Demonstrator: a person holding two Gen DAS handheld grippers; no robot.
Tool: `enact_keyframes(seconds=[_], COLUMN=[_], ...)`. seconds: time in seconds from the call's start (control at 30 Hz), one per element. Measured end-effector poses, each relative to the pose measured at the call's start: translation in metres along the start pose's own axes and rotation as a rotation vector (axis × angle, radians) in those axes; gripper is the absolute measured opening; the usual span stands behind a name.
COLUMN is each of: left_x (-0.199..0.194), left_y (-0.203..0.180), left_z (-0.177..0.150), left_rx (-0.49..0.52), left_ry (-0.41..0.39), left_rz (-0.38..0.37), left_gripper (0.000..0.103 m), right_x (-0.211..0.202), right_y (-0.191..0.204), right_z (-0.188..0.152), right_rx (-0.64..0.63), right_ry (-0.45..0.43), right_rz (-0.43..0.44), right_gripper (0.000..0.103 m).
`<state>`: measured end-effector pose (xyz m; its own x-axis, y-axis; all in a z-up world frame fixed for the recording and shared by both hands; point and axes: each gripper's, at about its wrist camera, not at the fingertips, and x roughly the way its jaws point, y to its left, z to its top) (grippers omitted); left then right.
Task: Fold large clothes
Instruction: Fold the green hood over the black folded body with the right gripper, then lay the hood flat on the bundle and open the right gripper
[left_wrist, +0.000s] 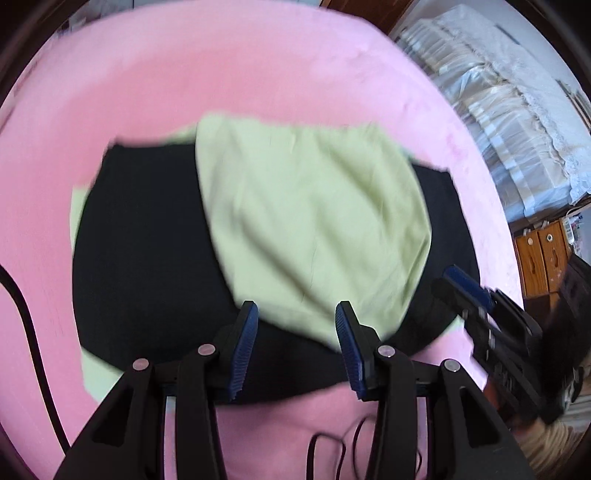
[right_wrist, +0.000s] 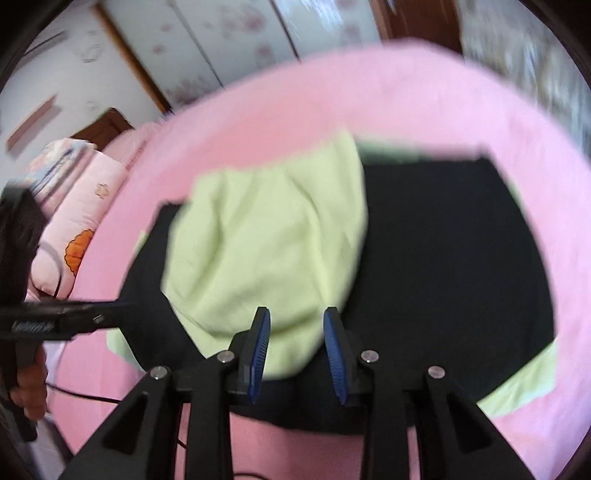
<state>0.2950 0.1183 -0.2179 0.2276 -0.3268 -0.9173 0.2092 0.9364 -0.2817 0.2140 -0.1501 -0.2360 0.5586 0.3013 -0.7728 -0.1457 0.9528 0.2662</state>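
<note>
A large garment lies on the pink bed (left_wrist: 184, 74). Its black part (left_wrist: 147, 240) is spread flat, and a light green part (left_wrist: 310, 221) is folded over its middle. Green edges show at the black part's corners. My left gripper (left_wrist: 295, 314) is open and empty above the garment's near edge. My right gripper (right_wrist: 296, 321) is open and empty over the near end of the green fold (right_wrist: 266, 240), with the black part (right_wrist: 443, 258) to its right. Each gripper shows in the other's view, the right one (left_wrist: 465, 288) at right and the left one (right_wrist: 74, 314) at left.
A pink pillow with an orange print (right_wrist: 74, 221) lies at the bed's left. White lace bedding (left_wrist: 498, 110) is piled to the right, beside wooden drawers (left_wrist: 539, 254). Black cables (left_wrist: 29, 332) trail over the bed near me. A wardrobe (right_wrist: 203, 48) stands behind.
</note>
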Motion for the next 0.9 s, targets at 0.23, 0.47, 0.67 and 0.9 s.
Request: enact_keyframes(seconds=[0.23, 0.47, 0.67, 0.9], left_x=[0.038, 0.111, 0.119, 0.113], left_y=[-0.012, 0.000, 0.001, -0.009], left_z=[0.049, 0.042, 0.033, 0.030], left_rx=[-0.068, -0.084, -0.062, -0.053], left_ry=[-0.093, 0.056, 0.036, 0.025], left_rz=[-0.019, 0.132, 0.133, 0.168], left_gripper=[0.041, 0.041, 0.041, 0.041], right_x=[0.050, 0.100, 0.090, 0.088], right_y=[0.025, -0.014, -0.059, -0.047], right_z=[0.037, 0.018, 0.006, 0.012], right_rx=[-0.062, -0.049, 0.040, -0.005], right_ry=[-0.022, 0.097, 0.110, 0.115], right_rz=[0.066, -0.100, -0.105, -0.129], right_gripper=[0.030, 0.009, 0.000, 0.003])
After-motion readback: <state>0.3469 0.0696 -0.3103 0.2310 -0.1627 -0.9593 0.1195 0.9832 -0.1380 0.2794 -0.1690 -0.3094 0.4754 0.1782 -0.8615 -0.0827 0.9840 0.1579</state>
